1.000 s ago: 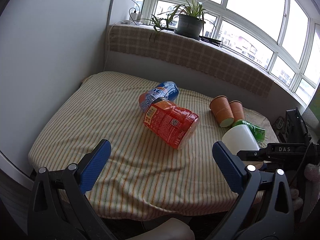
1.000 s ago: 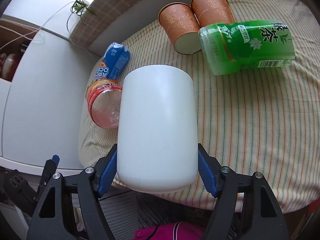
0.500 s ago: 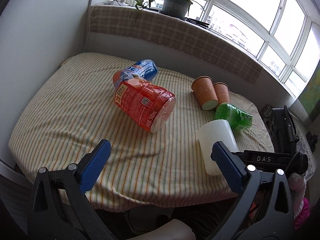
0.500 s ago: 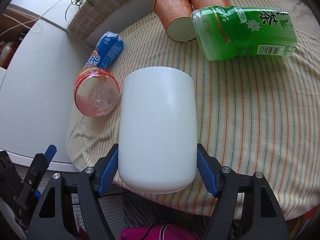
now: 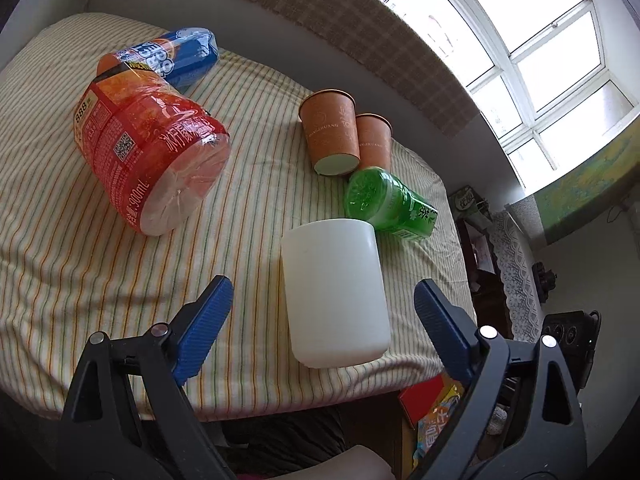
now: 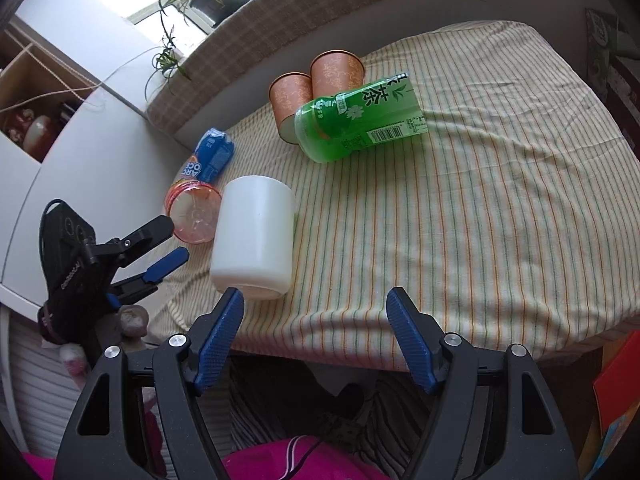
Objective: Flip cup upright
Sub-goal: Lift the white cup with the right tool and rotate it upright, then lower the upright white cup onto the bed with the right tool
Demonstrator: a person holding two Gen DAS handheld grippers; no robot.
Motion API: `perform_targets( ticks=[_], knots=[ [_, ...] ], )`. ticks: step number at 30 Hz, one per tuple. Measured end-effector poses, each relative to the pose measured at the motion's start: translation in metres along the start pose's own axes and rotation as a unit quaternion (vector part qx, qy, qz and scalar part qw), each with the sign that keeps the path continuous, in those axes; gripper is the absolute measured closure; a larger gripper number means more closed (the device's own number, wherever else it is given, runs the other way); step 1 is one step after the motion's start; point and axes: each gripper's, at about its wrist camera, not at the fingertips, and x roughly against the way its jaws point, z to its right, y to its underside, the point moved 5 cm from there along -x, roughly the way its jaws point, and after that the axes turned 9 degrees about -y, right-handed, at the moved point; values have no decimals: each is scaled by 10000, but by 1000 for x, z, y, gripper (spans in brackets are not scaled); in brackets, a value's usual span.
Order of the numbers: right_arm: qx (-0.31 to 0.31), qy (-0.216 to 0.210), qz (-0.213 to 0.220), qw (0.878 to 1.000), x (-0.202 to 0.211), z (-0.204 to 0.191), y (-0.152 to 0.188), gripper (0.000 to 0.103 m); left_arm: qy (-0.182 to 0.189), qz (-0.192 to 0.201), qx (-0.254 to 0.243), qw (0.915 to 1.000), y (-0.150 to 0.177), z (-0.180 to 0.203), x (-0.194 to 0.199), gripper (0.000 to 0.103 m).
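A white plastic cup (image 5: 336, 292) stands on the striped cloth near the table's front edge, its closed end up and its rim down. It also shows in the right wrist view (image 6: 254, 236). My left gripper (image 5: 324, 322) is open, its blue fingers on either side of the cup and apart from it. The left gripper shows in the right wrist view (image 6: 160, 248) to the left of the cup. My right gripper (image 6: 316, 330) is open and empty, drawn back over the front edge to the right of the cup.
A red 900 mL bottle (image 5: 148, 156) and a blue-labelled bottle (image 5: 176, 58) lie at the left. Two orange paper cups (image 5: 332, 136) lie on their sides behind a green tea bottle (image 5: 390, 202). The table edge (image 6: 440, 344) is just below the grippers.
My right gripper has let go of the white cup and pulled back. The cup now stands on the cloth. My left gripper has moved right and forward, around the cup.
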Motion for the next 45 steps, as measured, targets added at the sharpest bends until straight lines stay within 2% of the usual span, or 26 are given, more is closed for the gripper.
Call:
perform_targets(
  ticks=[2, 5, 13, 17, 23, 27, 34, 38, 45],
  knots=[
    [-117, 58, 94, 9999, 7, 9, 1, 29, 178, -327, 159, 9992, -3, 2, -16, 21],
    [-302, 152, 201, 9992, 9, 22, 1, 29, 348, -596, 330, 9971, -6, 4, -32, 21],
    [-368, 134, 196, 9990, 12, 26, 6, 29, 305, -840, 424, 9951, -10, 3, -53, 22],
    [-359, 148, 199, 9990, 11, 27, 5, 29, 283, -956, 443, 9940, -10, 3, -64, 27],
    [-475, 186, 214, 9985, 11, 33, 4, 29, 217, -911, 311, 9951, -11, 7, -66, 27],
    [-541, 187, 191, 9982, 10, 35, 6, 29, 44, -724, 135, 9973, -11, 11, -60, 27],
    [-583, 171, 130, 9981, 6, 36, 6, 29, -364, -176, -427, 9983, -10, 26, -43, 27],
    [-559, 163, 121, 9982, 5, 35, 3, 29, -566, 166, -755, 9954, -13, 36, -34, 27],
    [-542, 165, 104, 9983, 4, 35, 3, 29, -983, 671, -1229, 9853, -14, 44, -26, 28]
  ],
)
